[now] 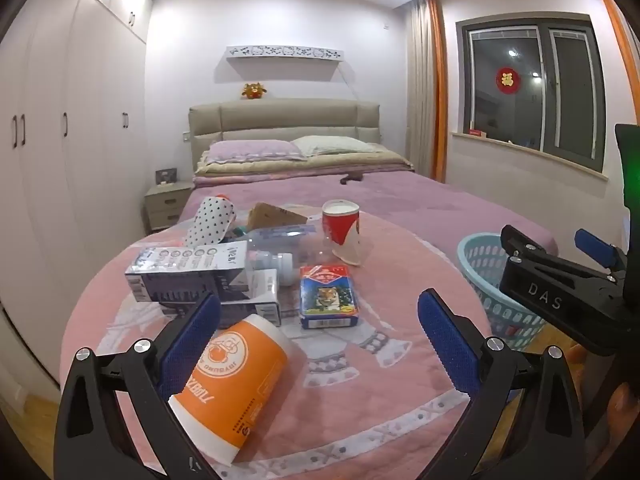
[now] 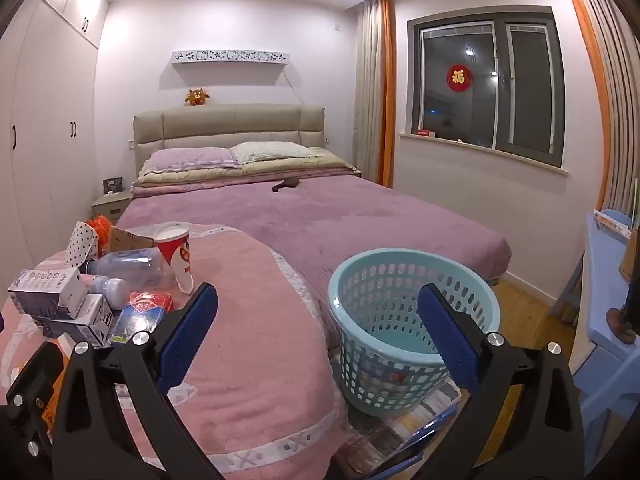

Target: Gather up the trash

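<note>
Your left tool [image 1: 320, 336] is spread wide and grips nothing; the orange cup [image 1: 236, 388] lies on its side on the pink blanket [image 1: 360, 392], against the left finger. Your right tool [image 2: 318, 330] is equally wide and empty, over the teal basket [image 2: 400, 280] beside the bed. Farther off lie the tiger box [image 1: 329, 296], cartons [image 1: 192, 272], clear bottle [image 1: 280, 244] and red cup [image 1: 342, 226].
</note>
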Demonstrator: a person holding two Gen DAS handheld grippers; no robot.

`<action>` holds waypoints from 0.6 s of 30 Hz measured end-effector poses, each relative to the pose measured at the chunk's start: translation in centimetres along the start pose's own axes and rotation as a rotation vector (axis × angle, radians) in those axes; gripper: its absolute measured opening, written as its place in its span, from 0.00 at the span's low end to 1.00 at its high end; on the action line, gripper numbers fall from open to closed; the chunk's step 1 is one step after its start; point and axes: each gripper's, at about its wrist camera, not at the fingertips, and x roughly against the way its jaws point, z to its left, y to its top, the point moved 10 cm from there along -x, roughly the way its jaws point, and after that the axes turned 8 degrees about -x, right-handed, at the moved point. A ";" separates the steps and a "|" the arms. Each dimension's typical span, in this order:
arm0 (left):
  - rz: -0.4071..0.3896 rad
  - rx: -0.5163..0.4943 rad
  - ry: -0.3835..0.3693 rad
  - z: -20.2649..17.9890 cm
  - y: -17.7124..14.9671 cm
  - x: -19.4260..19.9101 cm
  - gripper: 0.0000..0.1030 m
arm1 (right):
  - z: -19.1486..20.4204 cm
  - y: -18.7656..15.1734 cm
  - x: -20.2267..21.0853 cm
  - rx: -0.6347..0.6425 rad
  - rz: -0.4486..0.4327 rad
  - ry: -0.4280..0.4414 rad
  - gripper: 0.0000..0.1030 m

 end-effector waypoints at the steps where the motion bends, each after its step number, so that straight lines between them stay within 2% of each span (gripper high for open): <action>1: 0.001 -0.002 -0.002 -0.1 0.0 0.0 0.93 | 0.0 0.0 0.1 -0.002 -0.001 0.005 0.93; 4: 0.007 -0.004 -0.001 -0.3 -0.1 0.1 0.93 | -0.4 0.0 0.6 -0.008 -0.012 0.007 0.93; 8: 0.014 -0.009 -0.004 -1.4 -0.2 0.5 0.93 | -1.3 -0.1 0.3 0.015 0.011 -0.035 0.93; 9: 0.009 0.007 -0.037 -1.4 -0.5 -0.2 0.93 | -0.9 -0.3 0.0 0.022 0.015 -0.043 0.93; 13: 0.019 0.043 -0.069 -1.2 -0.4 -0.4 0.93 | -1.4 -0.2 0.1 0.017 0.005 -0.061 0.93; 18: 0.013 0.040 -0.074 -1.2 -0.3 -0.3 0.93 | -1.3 -0.1 0.0 0.014 0.005 -0.063 0.93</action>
